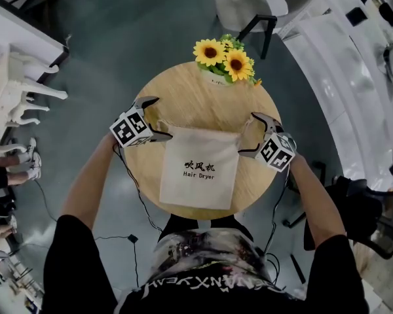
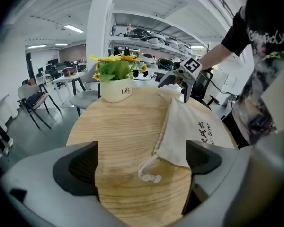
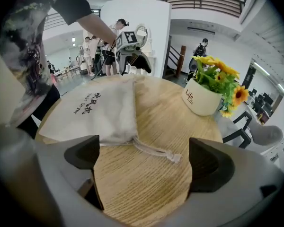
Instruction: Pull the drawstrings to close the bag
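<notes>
Two forearms reach forward, bringing the left gripper (image 1: 162, 118) and right gripper (image 1: 245, 134), jaws spread wide and empty, to the top corners of one bag (image 1: 200, 167) lying flat on the round table (image 1: 190, 90), its left drawstring (image 2: 149, 171) and right drawstring (image 3: 158, 150) slack between them, one sunflower pot (image 1: 224, 61) beyond.

Round wooden table (image 1: 196, 93): one, in front of you. On it lies a flat cloth bag (image 1: 200, 169) printed "Hair Dryer", its mouth facing away from you. Sunflowers (image 1: 224, 59) stand at the far edge. Your left gripper (image 1: 160, 118) is at the bag's top left corner and your right gripper (image 1: 247, 134) at its top right corner, both with jaws apart.
</notes>
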A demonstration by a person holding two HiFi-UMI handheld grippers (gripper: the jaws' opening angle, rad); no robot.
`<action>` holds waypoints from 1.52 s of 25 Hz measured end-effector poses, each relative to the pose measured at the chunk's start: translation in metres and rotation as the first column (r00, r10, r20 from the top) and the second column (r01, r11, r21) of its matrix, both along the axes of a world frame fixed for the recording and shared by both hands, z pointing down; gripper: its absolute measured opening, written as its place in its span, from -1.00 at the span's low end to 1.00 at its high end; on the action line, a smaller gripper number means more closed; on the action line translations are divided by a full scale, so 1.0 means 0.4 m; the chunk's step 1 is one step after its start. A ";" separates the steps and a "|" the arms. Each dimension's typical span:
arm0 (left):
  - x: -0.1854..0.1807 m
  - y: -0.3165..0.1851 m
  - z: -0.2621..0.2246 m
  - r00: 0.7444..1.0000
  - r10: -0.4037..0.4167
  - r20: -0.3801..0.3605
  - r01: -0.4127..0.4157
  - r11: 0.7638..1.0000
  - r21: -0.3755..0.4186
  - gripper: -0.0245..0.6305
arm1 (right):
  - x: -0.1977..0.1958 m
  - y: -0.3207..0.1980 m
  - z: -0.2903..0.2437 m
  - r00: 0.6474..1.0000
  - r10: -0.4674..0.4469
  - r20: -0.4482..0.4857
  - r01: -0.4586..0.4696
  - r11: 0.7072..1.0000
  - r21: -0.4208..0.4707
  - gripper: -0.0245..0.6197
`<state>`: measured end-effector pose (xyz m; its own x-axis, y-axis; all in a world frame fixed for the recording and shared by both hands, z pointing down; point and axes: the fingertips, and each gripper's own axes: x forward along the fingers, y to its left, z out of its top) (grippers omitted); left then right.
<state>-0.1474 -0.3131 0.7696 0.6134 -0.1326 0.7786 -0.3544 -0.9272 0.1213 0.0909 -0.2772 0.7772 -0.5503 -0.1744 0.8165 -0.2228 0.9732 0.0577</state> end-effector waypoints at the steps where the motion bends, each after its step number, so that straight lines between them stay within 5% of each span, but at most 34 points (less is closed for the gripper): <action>1: -0.001 0.002 0.007 1.000 0.018 0.011 -0.018 1.000 -0.007 0.85 | 0.003 0.000 0.006 1.000 -0.010 -0.010 0.010 1.000 -0.003 0.89; 11: -0.016 -0.005 0.053 0.964 0.218 0.151 -0.210 0.975 -0.068 0.85 | 0.030 -0.016 0.053 0.976 -0.178 -0.126 0.173 0.983 -0.054 0.89; 24: -0.006 0.030 0.129 0.842 0.440 0.311 -0.433 0.896 -0.097 0.85 | 0.023 -0.033 0.081 0.934 -0.317 -0.165 0.289 0.942 -0.169 0.85; 35: -0.009 0.025 0.121 0.851 0.425 0.307 -0.424 0.903 -0.075 0.76 | 0.021 -0.038 0.074 0.937 -0.316 -0.149 0.293 0.943 -0.159 0.75; 38: -0.002 0.013 0.109 0.880 0.385 0.278 -0.385 0.921 -0.058 0.13 | 0.020 -0.043 0.074 0.938 -0.314 -0.148 0.291 0.944 -0.158 0.67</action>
<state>-0.1482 -0.3081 0.8130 0.3738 0.0706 0.9248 0.0113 -0.9974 0.0716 0.0990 -0.2945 0.8070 -0.4120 0.0938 0.9063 0.0848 0.9943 -0.0643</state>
